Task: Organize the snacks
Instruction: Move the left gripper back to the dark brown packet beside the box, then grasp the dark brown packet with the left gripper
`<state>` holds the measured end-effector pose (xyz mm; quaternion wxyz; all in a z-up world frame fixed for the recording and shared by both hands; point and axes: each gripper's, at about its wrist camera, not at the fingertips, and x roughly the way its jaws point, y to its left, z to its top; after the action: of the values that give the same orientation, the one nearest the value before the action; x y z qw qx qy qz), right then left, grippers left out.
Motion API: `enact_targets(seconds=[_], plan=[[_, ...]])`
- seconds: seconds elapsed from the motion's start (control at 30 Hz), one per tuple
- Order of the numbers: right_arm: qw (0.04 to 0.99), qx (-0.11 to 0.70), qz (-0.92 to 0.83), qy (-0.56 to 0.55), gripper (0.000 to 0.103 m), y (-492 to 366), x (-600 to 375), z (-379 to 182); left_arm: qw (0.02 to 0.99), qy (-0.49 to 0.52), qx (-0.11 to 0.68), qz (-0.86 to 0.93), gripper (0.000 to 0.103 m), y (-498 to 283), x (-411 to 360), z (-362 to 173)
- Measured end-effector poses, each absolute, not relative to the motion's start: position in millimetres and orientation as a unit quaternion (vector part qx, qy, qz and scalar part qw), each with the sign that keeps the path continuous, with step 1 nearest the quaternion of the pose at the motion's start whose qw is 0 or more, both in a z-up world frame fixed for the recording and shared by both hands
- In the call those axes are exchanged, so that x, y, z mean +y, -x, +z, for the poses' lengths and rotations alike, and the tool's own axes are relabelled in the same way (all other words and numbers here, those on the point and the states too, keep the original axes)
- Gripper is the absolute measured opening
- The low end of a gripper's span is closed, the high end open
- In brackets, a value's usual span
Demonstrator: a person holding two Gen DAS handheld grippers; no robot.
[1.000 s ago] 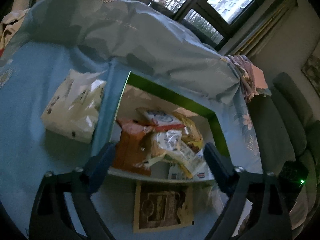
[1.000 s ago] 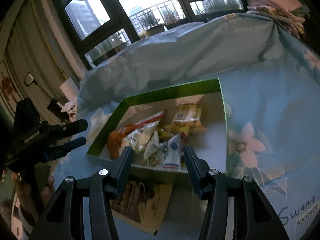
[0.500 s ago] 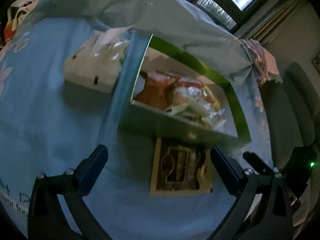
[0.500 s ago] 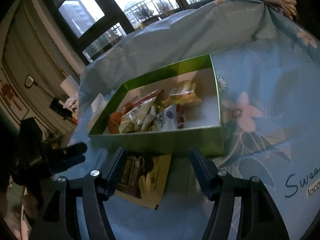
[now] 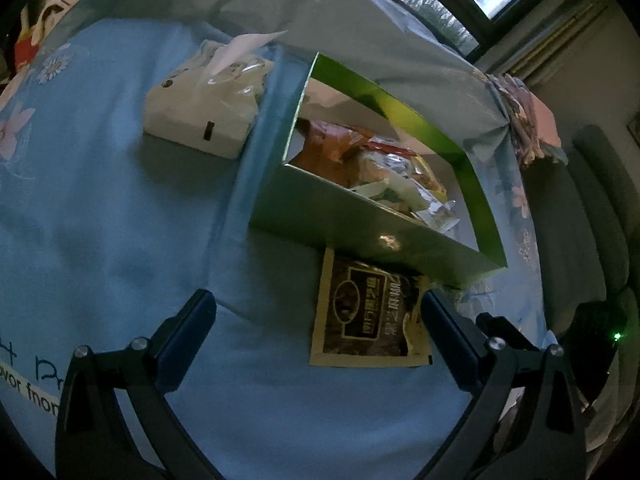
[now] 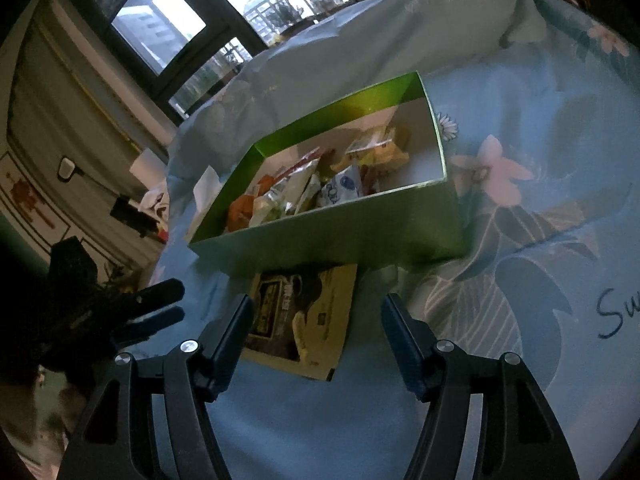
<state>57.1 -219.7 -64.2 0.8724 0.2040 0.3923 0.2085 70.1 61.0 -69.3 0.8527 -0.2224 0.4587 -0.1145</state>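
Note:
A green open box (image 5: pixel 372 236) (image 6: pixel 336 236) on the blue flowered cloth holds several snack packets (image 5: pixel 384 164) (image 6: pixel 316 188). In front of its near wall a flat dark-and-cream snack pouch (image 5: pixel 370 316) (image 6: pixel 306 316) lies on the cloth. My left gripper (image 5: pixel 318 312) hangs wide open just short of the pouch, which lies by its right finger; nothing is between the pads. The right gripper (image 6: pixel 316 312) is open too, its fingers on either side of the pouch's near end, not pressing on it. The left gripper's fingers (image 6: pixel 160 300) also show at the left of the right wrist view.
A white tissue pack (image 5: pixel 204 108) sits left of the box. Behind the box the cloth rises over a bulky mound (image 5: pixel 320 20). A grey sofa (image 5: pixel 592 220) stands at the right, with folded cloths (image 5: pixel 528 120) on the cloth's far corner. Windows line the back.
Both grippers have pulled back from over the box and sunk toward the cloth, so the pouch now lies right before them. Both gaps are wider than in the earliest frames.

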Motion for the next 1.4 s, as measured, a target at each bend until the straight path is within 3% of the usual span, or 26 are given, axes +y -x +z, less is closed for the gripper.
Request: enact_targets(seconds=[1.03, 1.4], plan=[[0.858, 0.416, 0.215, -0.212, 0.067, -72.5, -209.9, -80.6, 0.839, 0.136, 0.500, -0.166, 0.103, -76.9, 22.8, -92.9], [0.844, 0.439, 0.220, -0.216, 0.067, -81.5, -206.9, -93.9, 0.825, 0.180, 0.502, -0.190, 0.103, -80.6, 34.0, -100.1]])
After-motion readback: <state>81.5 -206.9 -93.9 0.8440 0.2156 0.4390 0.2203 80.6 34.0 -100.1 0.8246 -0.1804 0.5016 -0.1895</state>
